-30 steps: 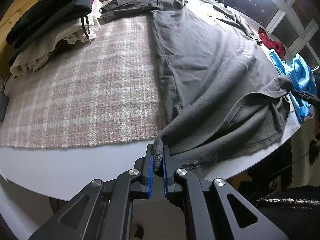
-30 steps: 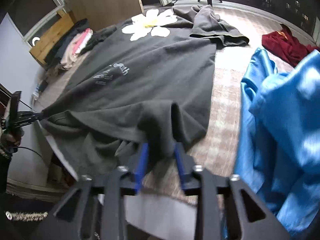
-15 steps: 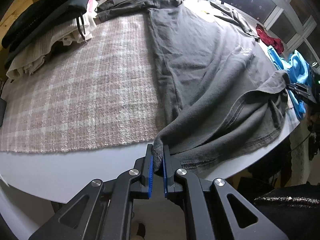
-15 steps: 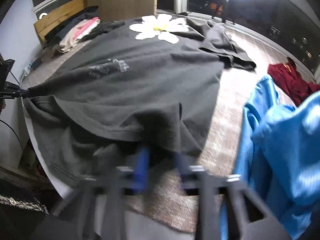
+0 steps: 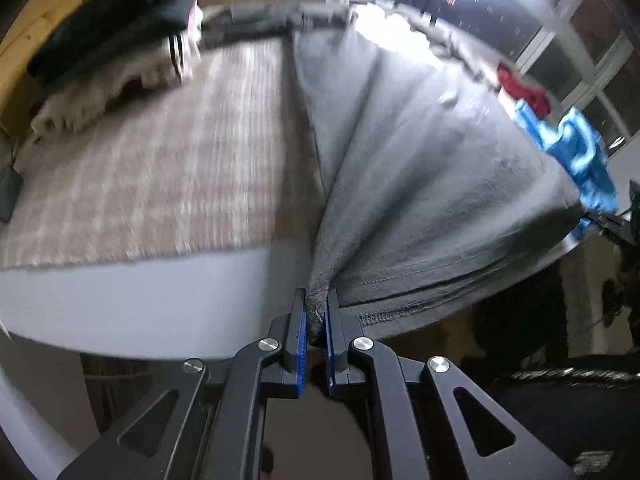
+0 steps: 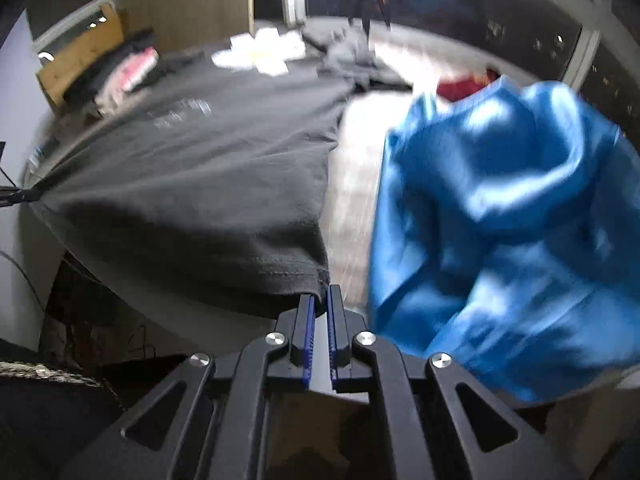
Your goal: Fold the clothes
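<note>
My left gripper (image 5: 316,320) and right gripper (image 6: 320,308) each pinch a hem corner of the grey T-shirt (image 5: 420,168) at the tabletop (image 5: 140,292) edge, hem taut between them. Only a sliver sits in the right fingers, so a tug could slip it. Just beside, the blue garment (image 6: 500,208) crowds my right; farther off, the clothes stack (image 5: 112,52) sits clear.

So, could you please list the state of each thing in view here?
left hand-held gripper: shut on dark grey T-shirt's hem corner.
right hand-held gripper: shut on the other hem corner.
dark grey T-shirt: spread out, hem lifted.
blue garment: crumpled.
clothes stack: folded, piled.
</note>
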`<act>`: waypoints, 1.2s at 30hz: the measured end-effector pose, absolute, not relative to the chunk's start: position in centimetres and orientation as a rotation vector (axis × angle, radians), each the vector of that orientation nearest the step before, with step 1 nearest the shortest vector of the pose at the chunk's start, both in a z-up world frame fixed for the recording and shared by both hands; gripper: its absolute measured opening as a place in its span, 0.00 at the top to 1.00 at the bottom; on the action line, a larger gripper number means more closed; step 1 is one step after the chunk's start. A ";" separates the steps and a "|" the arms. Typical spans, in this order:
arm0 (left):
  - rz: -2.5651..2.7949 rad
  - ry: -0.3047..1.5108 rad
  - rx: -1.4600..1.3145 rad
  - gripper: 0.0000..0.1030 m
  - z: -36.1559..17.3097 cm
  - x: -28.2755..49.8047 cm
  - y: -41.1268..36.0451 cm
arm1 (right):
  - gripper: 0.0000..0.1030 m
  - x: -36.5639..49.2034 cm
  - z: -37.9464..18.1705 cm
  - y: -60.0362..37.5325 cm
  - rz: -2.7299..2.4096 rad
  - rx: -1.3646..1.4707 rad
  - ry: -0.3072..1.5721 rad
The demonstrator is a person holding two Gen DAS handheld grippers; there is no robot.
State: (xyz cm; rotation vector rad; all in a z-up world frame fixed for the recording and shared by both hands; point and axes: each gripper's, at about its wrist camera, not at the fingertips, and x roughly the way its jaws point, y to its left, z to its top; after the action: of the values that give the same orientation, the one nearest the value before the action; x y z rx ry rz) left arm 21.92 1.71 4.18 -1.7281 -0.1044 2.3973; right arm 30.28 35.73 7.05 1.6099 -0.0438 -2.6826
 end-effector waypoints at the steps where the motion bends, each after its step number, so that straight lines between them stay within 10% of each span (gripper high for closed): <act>1: 2.389 -0.106 -1.755 0.94 3.5 21.9 1.7 | 0.95 30.2 6.5 35.6 -2.668 1.625 -0.051; 26: 2.429 -0.173 -1.697 0.74 3.5 22.7 1.5 | 0.85 27.2 5.5 36.2 -2.577 1.758 -0.243; 36: 2.410 0.072 -1.723 0.73 3.9 22.9 5.2 | 0.79 30.2 7.7 38.2 -2.654 1.679 -0.343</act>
State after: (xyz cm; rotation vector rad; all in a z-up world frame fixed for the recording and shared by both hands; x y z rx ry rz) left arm 22.94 5.22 3.87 -1.7228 0.0724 2.4100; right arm 30.22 38.18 7.71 1.6794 -0.3432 -2.6536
